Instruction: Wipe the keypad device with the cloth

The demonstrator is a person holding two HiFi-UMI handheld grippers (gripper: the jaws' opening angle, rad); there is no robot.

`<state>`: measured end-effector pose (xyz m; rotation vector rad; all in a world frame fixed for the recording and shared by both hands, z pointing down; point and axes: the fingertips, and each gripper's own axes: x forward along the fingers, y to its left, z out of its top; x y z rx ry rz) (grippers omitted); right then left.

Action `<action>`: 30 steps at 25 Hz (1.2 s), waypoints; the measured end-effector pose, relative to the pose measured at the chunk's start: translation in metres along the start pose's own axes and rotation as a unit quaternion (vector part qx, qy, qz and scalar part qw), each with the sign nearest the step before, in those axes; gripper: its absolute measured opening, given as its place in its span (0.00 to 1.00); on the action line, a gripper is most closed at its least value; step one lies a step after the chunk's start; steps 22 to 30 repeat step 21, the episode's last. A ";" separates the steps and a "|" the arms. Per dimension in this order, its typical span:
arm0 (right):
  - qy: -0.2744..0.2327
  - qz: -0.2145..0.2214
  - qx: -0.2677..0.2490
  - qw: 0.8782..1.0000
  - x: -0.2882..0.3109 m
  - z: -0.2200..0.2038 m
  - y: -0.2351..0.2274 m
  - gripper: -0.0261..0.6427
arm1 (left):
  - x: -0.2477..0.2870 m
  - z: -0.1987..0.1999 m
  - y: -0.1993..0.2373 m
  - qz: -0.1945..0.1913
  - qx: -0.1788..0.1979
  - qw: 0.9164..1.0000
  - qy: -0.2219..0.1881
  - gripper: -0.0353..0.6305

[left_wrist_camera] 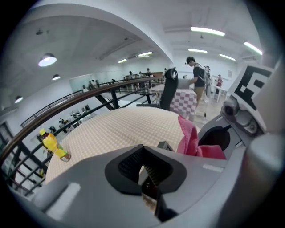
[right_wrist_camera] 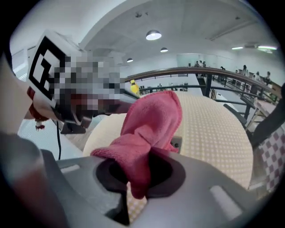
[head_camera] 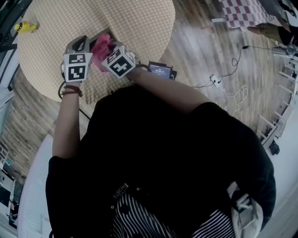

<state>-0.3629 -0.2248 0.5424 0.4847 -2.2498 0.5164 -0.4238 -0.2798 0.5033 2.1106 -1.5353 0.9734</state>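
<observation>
The right gripper [right_wrist_camera: 136,177] is clenched on the pink cloth [right_wrist_camera: 151,120], which drapes against the device [left_wrist_camera: 165,145]. The left gripper [left_wrist_camera: 144,173] clamps that device just beside it, above the table [left_wrist_camera: 120,129].

1. Round table [head_camera: 139,18] under a beige dotted cover.
2. Yellow bottle [head_camera: 25,27] at the table's far left edge.
3. Red-checked tablecloth [head_camera: 242,13], well right of the table.
4. Cables [head_camera: 228,88] on the wooden floor, right of the table.

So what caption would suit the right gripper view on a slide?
Right gripper, fingers shut on a pink cloth, above a dotted beige table.
</observation>
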 end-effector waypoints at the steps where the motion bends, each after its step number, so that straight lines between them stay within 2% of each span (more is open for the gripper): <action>1: -0.013 0.002 -0.002 1.000 -0.011 0.009 0.001 0.13 | -0.014 0.006 0.000 0.008 -0.030 0.999 -0.019 0.06; 3: -0.041 0.009 -0.001 0.999 -0.040 0.025 0.002 0.13 | -0.042 0.022 -0.010 0.010 -0.094 0.993 -0.063 0.06; 5: -0.067 0.015 -0.010 0.998 -0.073 0.035 0.003 0.13 | -0.066 0.039 -0.027 0.004 -0.141 0.984 -0.105 0.06; 7: -0.086 0.020 -0.026 0.996 -0.105 0.037 0.007 0.13 | -0.087 0.054 -0.048 -0.003 -0.158 0.979 -0.129 0.06; 12: -0.104 0.041 -0.060 0.992 -0.166 0.021 0.019 0.13 | -0.130 0.079 -0.096 -0.003 -0.179 0.972 -0.154 0.06; 16: -0.118 0.047 -0.059 0.990 -0.199 -0.001 0.010 0.13 | -0.136 0.095 -0.142 0.000 -0.165 0.972 -0.169 0.06; 21: -0.131 0.032 -0.063 0.989 -0.237 -0.034 -0.008 0.13 | -0.128 0.110 -0.201 0.012 -0.146 0.974 -0.175 0.06; 30: -0.131 0.032 -0.063 0.989 -0.237 -0.034 -0.008 0.13 | -0.128 0.110 -0.201 0.012 -0.146 0.974 -0.175 0.06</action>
